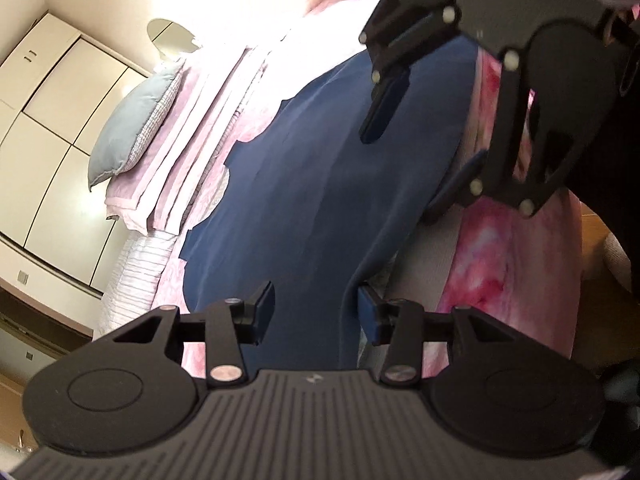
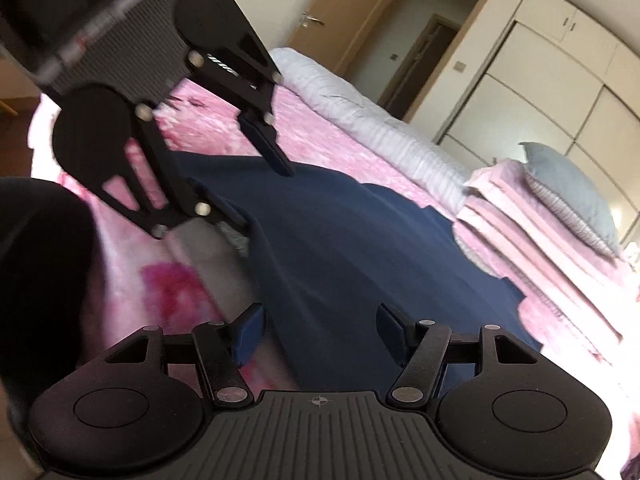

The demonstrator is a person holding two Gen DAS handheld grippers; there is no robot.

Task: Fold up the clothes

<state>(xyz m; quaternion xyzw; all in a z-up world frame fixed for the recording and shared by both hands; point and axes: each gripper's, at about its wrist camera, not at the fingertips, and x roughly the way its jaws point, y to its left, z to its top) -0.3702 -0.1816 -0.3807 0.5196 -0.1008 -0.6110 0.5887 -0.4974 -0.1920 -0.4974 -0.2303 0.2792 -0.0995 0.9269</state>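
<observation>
So there's a navy garment [image 1: 320, 168] spread flat on a bed with a pink cover [image 1: 500, 256], pretty much dead centre of the left wrist view. The left gripper [image 1: 316, 312] sits over the near edge at 6 o'clock, jaws partly apart with navy cloth showing between them, but I honestly can't tell if the pads are pinching it. The right gripper [image 2: 320, 330] is over the same near edge, jaws spread wide, not clamped on anything. A stack of folded pink bedding [image 2: 540, 248] sits around 3 o'clock in the right wrist view, with a grey pillow [image 2: 568, 188] on top.
</observation>
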